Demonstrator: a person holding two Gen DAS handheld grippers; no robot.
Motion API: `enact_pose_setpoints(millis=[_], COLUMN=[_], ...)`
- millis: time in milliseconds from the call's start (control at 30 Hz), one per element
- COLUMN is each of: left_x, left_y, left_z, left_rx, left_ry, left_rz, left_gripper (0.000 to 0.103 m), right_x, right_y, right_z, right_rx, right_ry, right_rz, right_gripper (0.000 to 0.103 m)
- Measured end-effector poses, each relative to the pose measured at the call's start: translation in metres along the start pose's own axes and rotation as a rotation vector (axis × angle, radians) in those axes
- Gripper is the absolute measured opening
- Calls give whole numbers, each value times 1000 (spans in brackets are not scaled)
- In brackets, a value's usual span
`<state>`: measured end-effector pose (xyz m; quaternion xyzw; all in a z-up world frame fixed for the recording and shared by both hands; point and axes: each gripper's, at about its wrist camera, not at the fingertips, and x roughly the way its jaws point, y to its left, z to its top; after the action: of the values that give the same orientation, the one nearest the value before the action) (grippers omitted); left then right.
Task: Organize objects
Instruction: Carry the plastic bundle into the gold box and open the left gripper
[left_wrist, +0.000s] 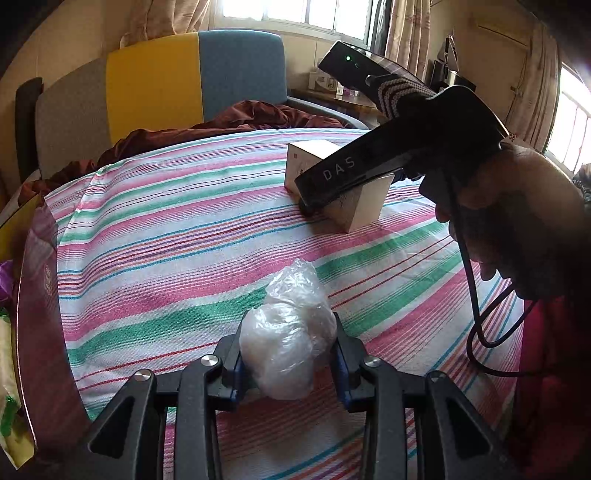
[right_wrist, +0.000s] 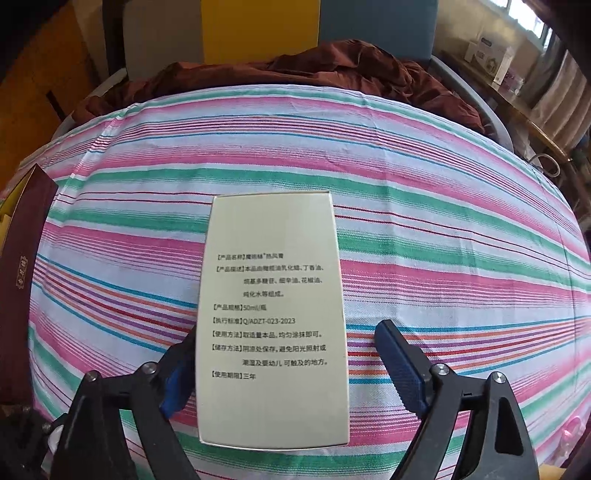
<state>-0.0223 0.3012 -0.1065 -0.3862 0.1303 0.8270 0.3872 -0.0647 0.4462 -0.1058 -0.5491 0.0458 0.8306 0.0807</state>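
Crinkly clear plastic bag (left_wrist: 291, 332) squeezed in my left gripper (left_wrist: 288, 363), ready to carry. Right gripper (right_wrist: 284, 369) wide open around tall white cardboard box (right_wrist: 273, 317); striped cloth (right_wrist: 443, 236) bare toward 12 o'clock.

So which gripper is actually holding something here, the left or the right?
The left gripper: its pads press both sides of the crumpled plastic bag. The right gripper only straddles the white box, with a visible gap at its right finger.

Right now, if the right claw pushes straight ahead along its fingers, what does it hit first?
The white box, already between the open right claw; beyond it only striped cloth, then the brown blanket. Depth is unclear.
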Motion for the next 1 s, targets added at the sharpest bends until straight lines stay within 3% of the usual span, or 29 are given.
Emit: enact_pose_setpoints(millis=[267, 333, 400, 433, 1000], left_x=[0, 0, -1, -1, -10], left_y=[0, -1, -1, -1, -9], left_z=[0, 0, 0, 0, 5], left_rx=[-1, 1, 2, 2, 8], left_ry=[0, 0, -1, 0, 32], left_rz=[-2, 1, 1, 1, 37], left_gripper=[36, 36, 36, 36, 36], right_x=[-4, -4, -9, -12, -3], right_y=[5, 5, 6, 8, 14], right_z=[-1, 0, 0, -1, 2], right_rx=[-24, -22, -20, -25, -52], right_ry=[-14, -18, -31, -44, -42], right_rz=[-9, -10, 5, -1, 43], right_gripper=[84, 77, 52, 50, 51])
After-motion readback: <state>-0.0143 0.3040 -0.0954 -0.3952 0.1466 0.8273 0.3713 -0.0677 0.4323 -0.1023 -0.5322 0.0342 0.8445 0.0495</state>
